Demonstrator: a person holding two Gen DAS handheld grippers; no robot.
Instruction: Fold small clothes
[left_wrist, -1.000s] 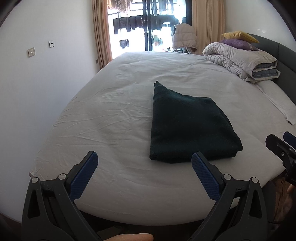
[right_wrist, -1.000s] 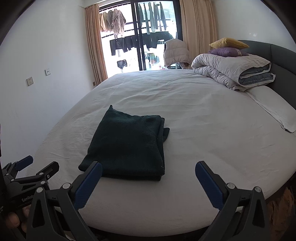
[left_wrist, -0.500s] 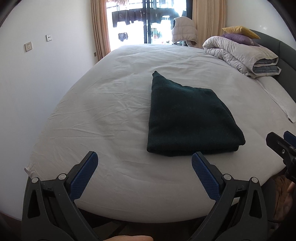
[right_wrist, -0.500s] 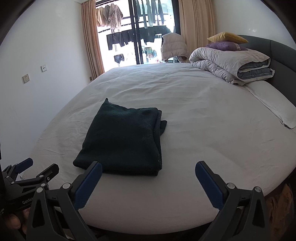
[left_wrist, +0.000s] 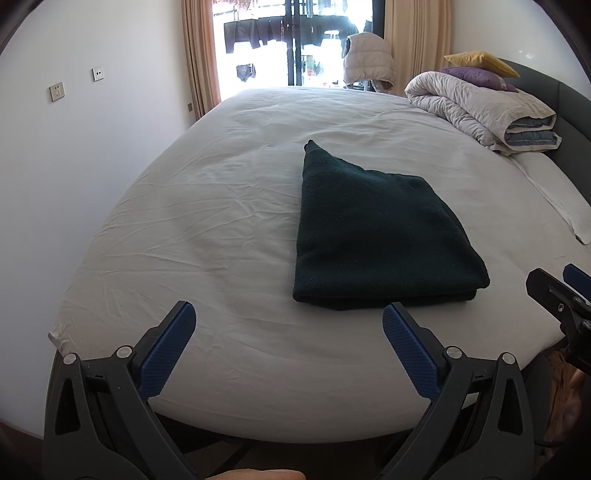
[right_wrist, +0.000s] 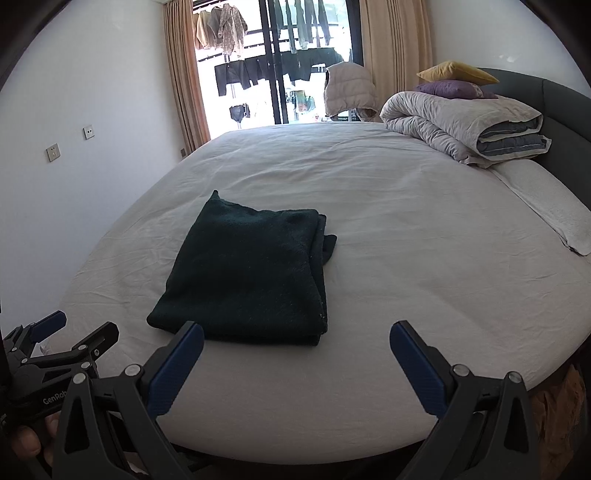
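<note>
The dark green knitted garment (left_wrist: 373, 229), folded into a flat rectangle, lies on the white-sheeted bed (left_wrist: 207, 221) near its front edge; in the left wrist view it sits at about 1 o'clock from the left gripper (left_wrist: 288, 325), in the right wrist view at 11 o'clock from the right gripper (right_wrist: 295, 341). Both grippers hang over the bed's front rim, jaws spread wide and holding nothing, clear of the cloth. Bare sheet lies open to the garment's 9 o'clock and 3 o'clock sides and beyond it at 12. A rolled grey quilt (right_wrist: 461, 125) with a yellow cushion (right_wrist: 456, 72) and a purple cushion (right_wrist: 450, 89) on top sits at 2 o'clock, well apart. White letters reading "GenRob" show on the left gripper's body in the right wrist view, cut off.
</note>
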